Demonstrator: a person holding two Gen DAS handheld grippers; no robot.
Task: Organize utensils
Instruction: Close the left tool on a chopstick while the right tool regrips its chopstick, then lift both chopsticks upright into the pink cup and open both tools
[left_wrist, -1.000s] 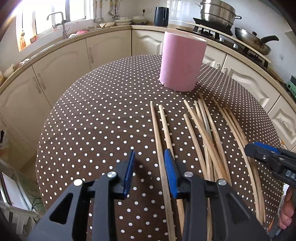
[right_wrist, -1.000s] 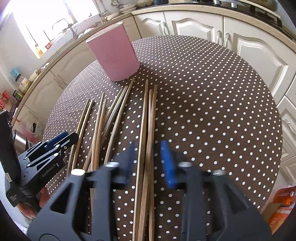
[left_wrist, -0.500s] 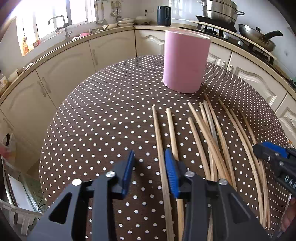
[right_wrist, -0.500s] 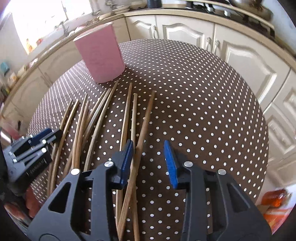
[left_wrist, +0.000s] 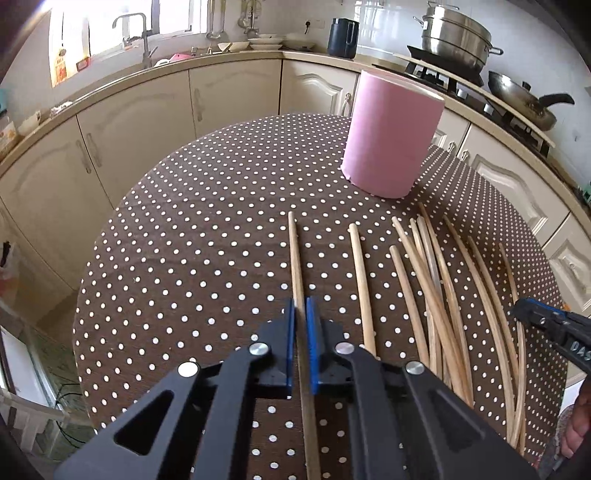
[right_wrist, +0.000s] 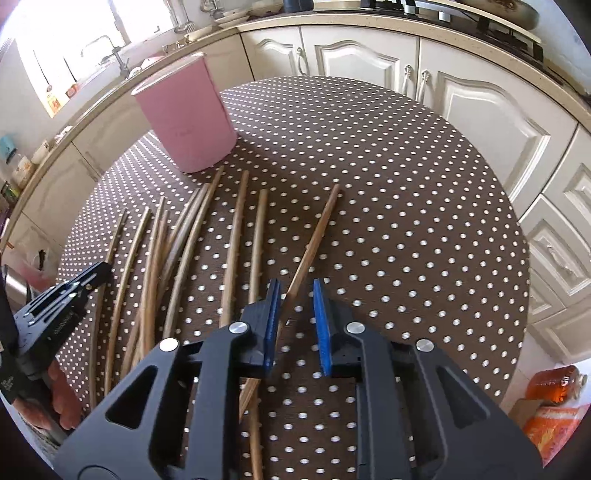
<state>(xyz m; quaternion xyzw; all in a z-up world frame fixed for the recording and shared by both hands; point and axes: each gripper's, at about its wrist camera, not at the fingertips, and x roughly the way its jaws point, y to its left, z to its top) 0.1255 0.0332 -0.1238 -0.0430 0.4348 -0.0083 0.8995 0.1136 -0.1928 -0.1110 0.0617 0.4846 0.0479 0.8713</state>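
Cream cabinets (left_wrist: 229, 96) curve around the room under a beige counter (left_wrist: 207, 61). A bright window (left_wrist: 107, 26) stands above the tap (left_wrist: 142, 33).

- The chopsticks (left_wrist: 360, 273) are seen as pale, matt wood.
- The tablecloth (left_wrist: 207, 236) is shown as woven, dotted cloth.
- The pink holder (left_wrist: 391, 136) is rendered smooth and matt.

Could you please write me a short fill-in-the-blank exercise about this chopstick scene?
1. The left gripper is shut on one ____.
2. The upright container beyond the chopsticks is coloured ____.
3. The brown tablecloth is patterned with white ____.
4. The right gripper has been closing, but its right pad does not yet touch the slanting stick, so it counts as ____.

Missing words: chopstick; pink; dots; open
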